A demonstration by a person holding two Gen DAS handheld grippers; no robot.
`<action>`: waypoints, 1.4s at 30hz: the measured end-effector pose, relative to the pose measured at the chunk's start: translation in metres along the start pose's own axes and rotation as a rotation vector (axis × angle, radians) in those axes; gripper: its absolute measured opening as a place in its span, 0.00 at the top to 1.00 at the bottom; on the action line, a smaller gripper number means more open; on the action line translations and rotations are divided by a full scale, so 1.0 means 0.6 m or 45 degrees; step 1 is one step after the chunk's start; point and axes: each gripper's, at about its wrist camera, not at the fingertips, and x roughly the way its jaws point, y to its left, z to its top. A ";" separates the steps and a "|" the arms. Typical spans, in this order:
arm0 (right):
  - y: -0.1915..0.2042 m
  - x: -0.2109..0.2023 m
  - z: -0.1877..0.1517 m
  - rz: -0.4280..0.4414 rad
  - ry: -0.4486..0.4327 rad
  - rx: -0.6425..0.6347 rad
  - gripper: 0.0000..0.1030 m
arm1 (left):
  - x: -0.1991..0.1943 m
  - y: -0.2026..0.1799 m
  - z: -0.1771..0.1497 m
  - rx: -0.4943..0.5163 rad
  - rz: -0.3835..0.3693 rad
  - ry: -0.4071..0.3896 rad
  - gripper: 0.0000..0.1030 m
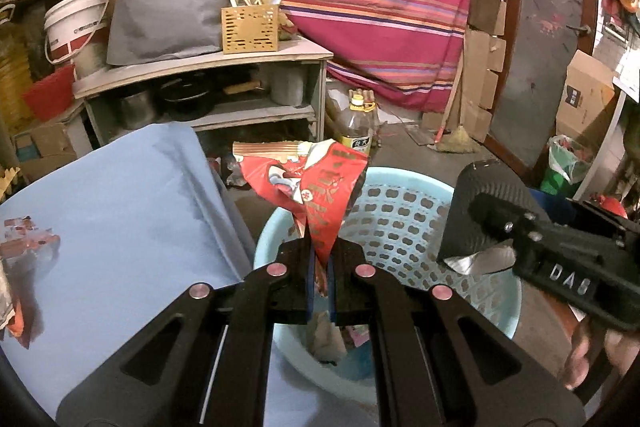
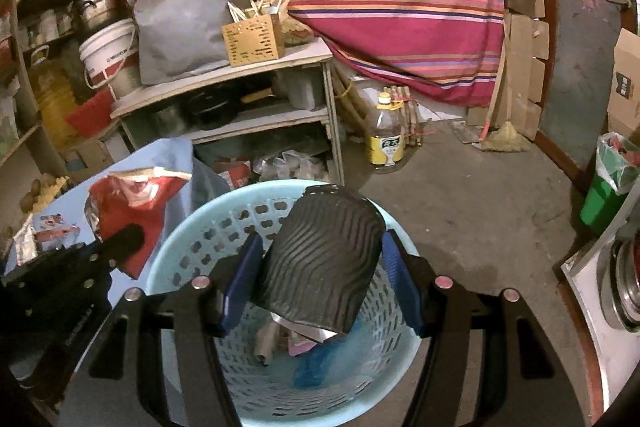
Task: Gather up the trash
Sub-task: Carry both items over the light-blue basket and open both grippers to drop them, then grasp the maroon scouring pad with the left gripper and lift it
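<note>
Left wrist view, left to right. A blue cloth [image 1: 120, 195] fills the lower left of the frame, with torn scraps [image 1: 28, 239] still lying at its far left edge. At centre, my left gripper [image 1: 320, 267] is clenched on a red wrapper [image 1: 316, 187]; the wrapper stands up out of the jaws, over the near rim of the basket [image 1: 420, 187], which sits at centre right. At the right edge, my right gripper [image 1: 500, 239] comes in from the side carrying a black cup [image 1: 480, 203].

Right wrist view, left to right. The wrapper [image 2: 132, 211] shows at middle left, over the edge of the cloth, just beside the basket [image 2: 192, 227]. At centre, the cup [image 2: 324, 259] sits tilted between my right gripper's blue pads [image 2: 400, 279], directly above the basket's mouth. I judge the pads are grasping it, jaws standing wide. Paper and wrappers already lie at the basket's bottom.

Step in hand, as I judge it: the drop. Both pieces are carried to the basket, neither released. The next move calls for parting the right jaws first, since the cup is squarely over the opening; the left needs a small shift inward before release, or the wrapper may fall on the rim.
</note>
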 end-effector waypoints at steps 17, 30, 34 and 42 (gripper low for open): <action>0.004 0.011 0.002 -0.061 0.009 -0.010 0.41 | 0.047 0.006 0.010 -0.013 0.041 0.053 0.89; 0.019 0.022 0.005 -0.057 0.043 -0.027 0.37 | -0.025 0.063 0.012 -0.036 0.126 -0.042 0.12; 0.030 0.019 0.007 -0.095 0.030 -0.017 0.23 | -0.065 0.108 0.002 -0.054 0.187 -0.085 0.05; 0.083 0.005 0.011 -0.038 -0.002 -0.010 0.16 | -0.145 0.249 -0.041 -0.103 0.375 -0.100 0.05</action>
